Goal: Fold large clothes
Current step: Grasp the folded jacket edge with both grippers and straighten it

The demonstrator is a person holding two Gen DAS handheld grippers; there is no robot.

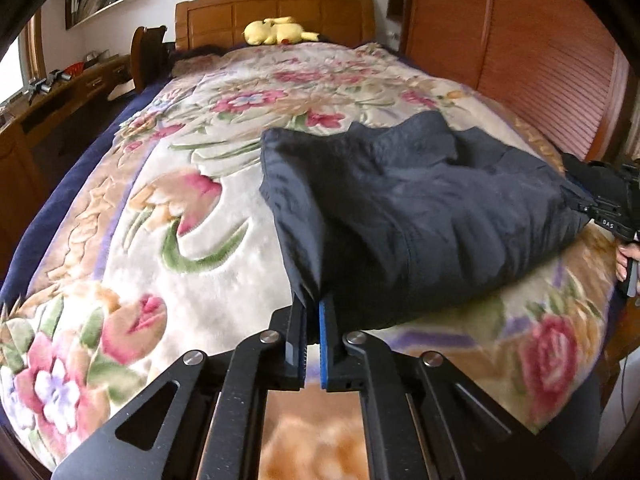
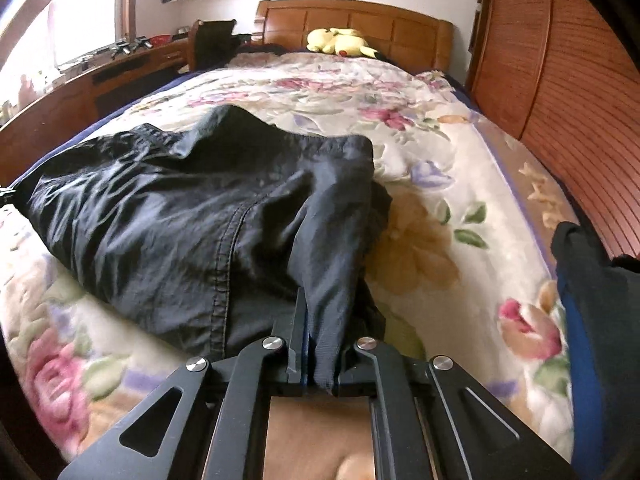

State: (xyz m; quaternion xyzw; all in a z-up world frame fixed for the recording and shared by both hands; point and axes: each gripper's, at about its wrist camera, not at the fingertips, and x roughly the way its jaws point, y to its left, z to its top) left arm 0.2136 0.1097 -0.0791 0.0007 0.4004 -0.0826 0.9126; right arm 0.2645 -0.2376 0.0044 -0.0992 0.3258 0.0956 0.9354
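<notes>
A dark navy garment lies bunched on the floral blanket of the bed, stretched between my two grippers. My left gripper is shut on its near left corner, the cloth pinched between the blue pads. In the right wrist view the same garment shows a stitched seam, and my right gripper is shut on a fold of its right end. My right gripper also shows at the right edge of the left wrist view, holding the garment's far end.
The floral blanket covers the whole bed. A yellow plush toy lies by the wooden headboard. A slatted wooden wardrobe stands to the right, a desk with small items to the left. Dark cloth hangs at right.
</notes>
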